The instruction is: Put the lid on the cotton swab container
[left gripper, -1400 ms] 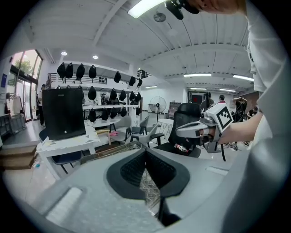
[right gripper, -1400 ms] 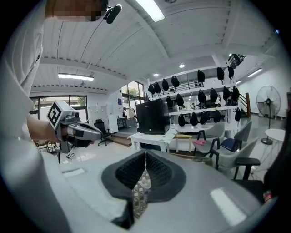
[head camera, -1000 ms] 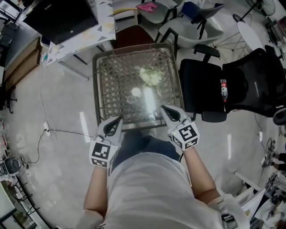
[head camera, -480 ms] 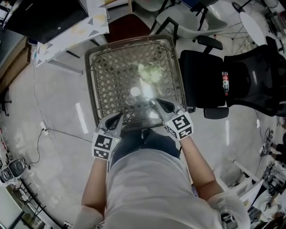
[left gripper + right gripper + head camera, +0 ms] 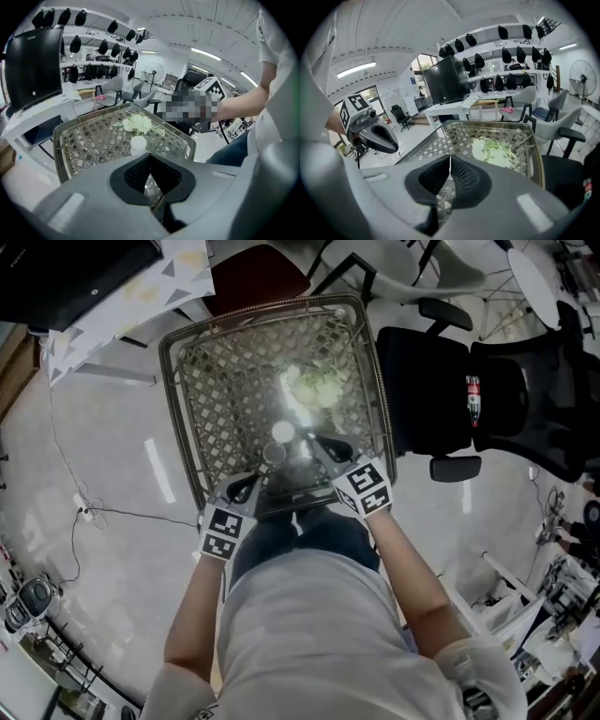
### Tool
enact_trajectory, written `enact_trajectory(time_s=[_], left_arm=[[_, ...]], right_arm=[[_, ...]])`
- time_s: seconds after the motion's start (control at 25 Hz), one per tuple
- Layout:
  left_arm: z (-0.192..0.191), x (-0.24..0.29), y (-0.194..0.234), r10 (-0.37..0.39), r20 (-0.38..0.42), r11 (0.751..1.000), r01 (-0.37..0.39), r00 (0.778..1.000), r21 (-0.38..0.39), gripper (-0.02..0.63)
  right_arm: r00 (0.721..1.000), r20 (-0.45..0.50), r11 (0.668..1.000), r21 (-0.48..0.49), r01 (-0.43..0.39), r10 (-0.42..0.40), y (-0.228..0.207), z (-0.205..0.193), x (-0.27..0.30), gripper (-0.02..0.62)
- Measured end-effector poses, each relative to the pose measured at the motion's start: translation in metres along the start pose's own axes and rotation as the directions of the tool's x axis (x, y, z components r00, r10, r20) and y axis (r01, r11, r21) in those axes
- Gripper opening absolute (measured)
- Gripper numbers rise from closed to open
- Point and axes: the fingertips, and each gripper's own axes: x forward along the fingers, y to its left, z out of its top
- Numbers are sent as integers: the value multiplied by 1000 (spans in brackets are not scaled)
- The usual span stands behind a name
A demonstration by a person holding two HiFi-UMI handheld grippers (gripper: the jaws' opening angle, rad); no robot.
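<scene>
Table [image 5: 178,409] with a woven rattan base under a glass top stood in front of the person, glare across the pane. Left gripper [image 5: 246,486] hung over the near left corner, marker cube toward the person. Its own view showed the jaws drawn together at the tips with nothing between them, only table surface behind. Right gripper [image 5: 323,442] sat farther in over the near right part of the top; jaws likewise closed, nothing clamped.

Cotton swab container [image 5: 282,431] read as the white-topped round thing standing near the table's middle, between the two grippers and ahead of both. Clear round piece just beside it, on the person's side, was taken for the lid [image 5: 273,453] (which of the two is which was not certain from above). Lid was off and neither gripper touched either piece.

White flowers [image 5: 314,385] lay on the glass beyond the container. Black office chair [image 5: 422,381] stood just right of the table.
</scene>
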Motion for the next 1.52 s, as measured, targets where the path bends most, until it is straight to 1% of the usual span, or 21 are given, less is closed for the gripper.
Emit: enact_trajectory(time_s=[0.12, 0.24, 0.44, 0.6, 0.72, 0.8, 1.04, 1.32, 1.52], left_arm=[[-13, 19, 7, -29, -37, 1000, 29, 999, -11, 9], [-26, 34, 13, -57, -90, 998, 55, 994, -23, 9], [-44, 55, 28, -87, -152, 995, 77, 984, -70, 9], [-61, 72, 31, -142, -222, 988, 123, 965, -97, 9], [-69, 84, 27, -174, -256, 984, 159, 951, -78, 9], [-71, 91, 23, -193, -259, 981, 180, 946, -76, 9], [-64, 101, 12, -244, -224, 969, 232, 944, -80, 9], [-43, 96, 8, -242, -199, 970, 239, 950, -39, 9], [-22, 91, 9, -234, -175, 972, 235, 957, -11, 9]], right_arm=[[999, -32, 1000, 17, -4, 5, -7, -6, 19, 9], [998, -67, 1000, 25, -18, 20, -11, -13, 36, 9], [992, -124, 999, 31, -29, 33, -20, -27, 61, 8], [988, -149, 998, 53, -36, 43, -25, -32, 75, 9], [985, -157, 996, 66, -55, 65, -25, -32, 85, 9], [982, -168, 995, 70, -75, 86, -24, -35, 92, 9], [974, -198, 993, 63, -103, 113, -20, -42, 103, 9], [968, -225, 993, 65, -100, 113, -20, -54, 105, 9], [971, -213, 992, 80, -93, 108, -21, -54, 103, 8]])
